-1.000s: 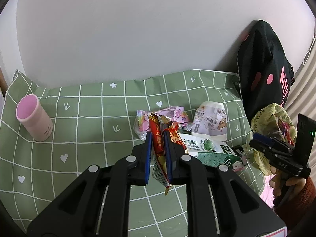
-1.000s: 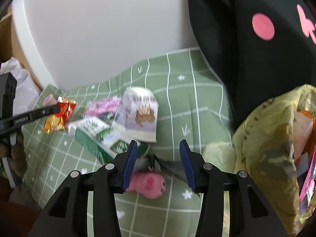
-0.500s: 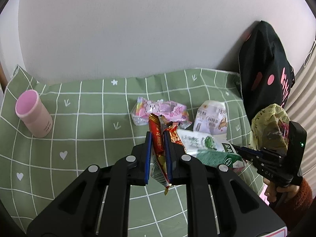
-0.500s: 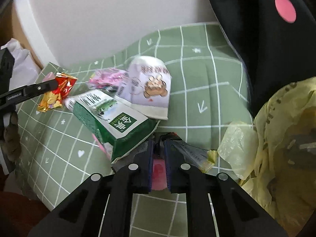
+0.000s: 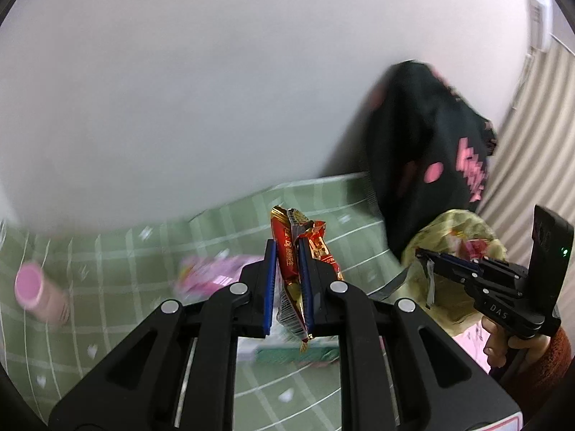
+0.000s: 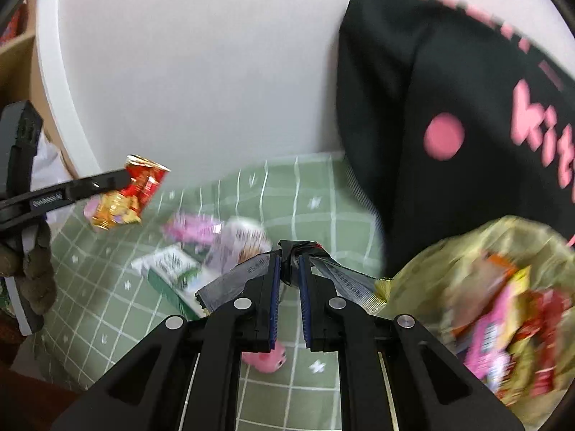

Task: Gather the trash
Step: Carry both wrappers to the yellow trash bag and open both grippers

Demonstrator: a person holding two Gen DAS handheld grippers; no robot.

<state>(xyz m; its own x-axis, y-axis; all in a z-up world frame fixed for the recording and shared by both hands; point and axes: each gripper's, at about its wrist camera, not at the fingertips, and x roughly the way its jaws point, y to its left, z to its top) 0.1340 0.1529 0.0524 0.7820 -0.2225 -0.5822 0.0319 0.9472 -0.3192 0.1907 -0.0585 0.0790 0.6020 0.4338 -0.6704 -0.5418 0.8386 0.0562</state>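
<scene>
My left gripper (image 5: 287, 251) is shut on a red and gold snack wrapper (image 5: 291, 251) and holds it above the green checked cloth (image 5: 118, 262). It also shows in the right wrist view (image 6: 125, 194). My right gripper (image 6: 287, 269) is shut on a crumpled grey and black wrapper (image 6: 298, 251), lifted off the cloth; it shows in the left wrist view (image 5: 429, 264) in front of the yellow trash bag (image 5: 460, 230). The bag (image 6: 485, 287) stands open at the right with several wrappers inside.
On the cloth lie a green and white carton (image 6: 169, 273), a white snack packet (image 6: 240, 248), a pink wrapper (image 6: 194, 228) and a small pink toy (image 6: 267, 357). A pink cup (image 5: 36, 296) stands at the left. A black bag (image 5: 427, 151) leans on the wall.
Both grippers have risen off the cloth. The right one lifted the grey wrapper toward the yellow bag. The left one carried the red wrapper up and to the right.
</scene>
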